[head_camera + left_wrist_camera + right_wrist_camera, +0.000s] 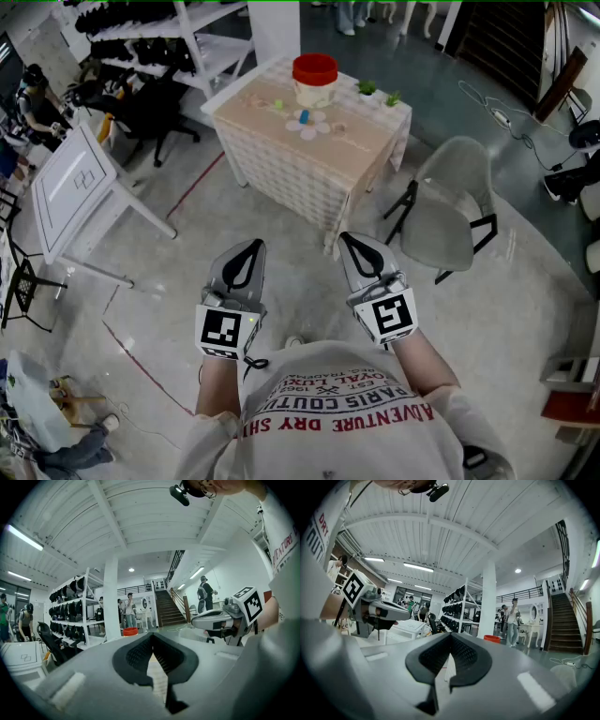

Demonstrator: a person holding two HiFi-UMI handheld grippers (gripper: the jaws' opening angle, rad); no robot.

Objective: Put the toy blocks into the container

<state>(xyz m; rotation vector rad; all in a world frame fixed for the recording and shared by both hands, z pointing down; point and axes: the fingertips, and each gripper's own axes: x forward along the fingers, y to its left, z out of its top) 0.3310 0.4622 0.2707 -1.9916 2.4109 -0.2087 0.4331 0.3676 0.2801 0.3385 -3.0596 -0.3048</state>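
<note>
A white container with a red lid (315, 80) stands on the far table (281, 155), which has a checked cloth. Small coloured toy blocks (306, 120) lie in front of the container on a pale mat. The table is well ahead of me across the floor. My left gripper (251, 249) and right gripper (351, 242) are held side by side near my body, pointing toward the table. Both are shut with nothing between the jaws. The left gripper view shows its shut jaws, the red lid (131, 631) far off and the right gripper (213, 619) beside it. The right gripper view shows the same red lid (491, 639).
A grey chair (452, 214) stands right of the table. A white tilted board on legs (77, 183) and black office chairs (150, 112) are at the left, with white shelving (178, 33) behind. Cables (502, 117) lie on the floor at the right. People stand far back.
</note>
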